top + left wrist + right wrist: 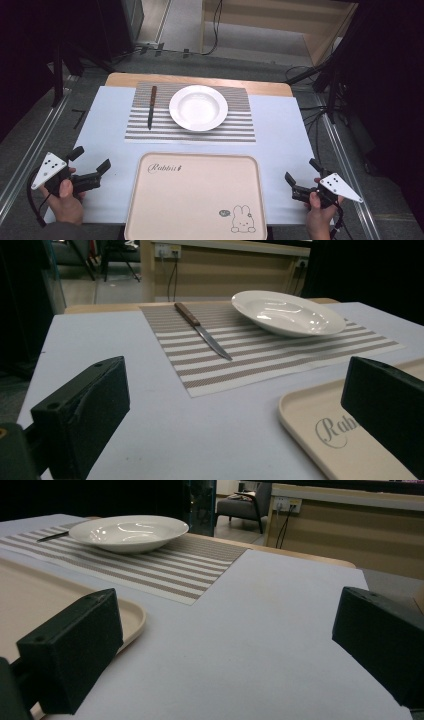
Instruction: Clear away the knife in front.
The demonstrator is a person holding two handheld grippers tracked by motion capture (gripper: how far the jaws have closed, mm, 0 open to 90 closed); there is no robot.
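The left gripper (91, 162) rests low over the near left corner of the surface (110, 127), held in the person's left hand (65, 200), its jaws spread wide with nothing between them. The right gripper (302, 175) sits at the near right corner in the person's right hand (317, 212), jaws likewise wide apart and empty. Between the two lies a beige tray (195, 200), just beside each gripper but touched by neither; it bears the word "Rabbit" and a small rabbit drawing at its near right corner. In the left gripper view the tray's rim (300, 415) shows between the jaws; in the right gripper view its corner (132, 617) shows behind the left-hand jaw.

Farther back a striped placemat (235, 127) lies flat on the surface. A white deep plate (198, 107) stands upright on the placemat, about at its middle. A table knife with a wooden handle (151, 107) lies on the placemat to the left of the plate, near but apart from it, its handle pointing away from the person and its blade toward the tray. Both are well apart from the grippers.
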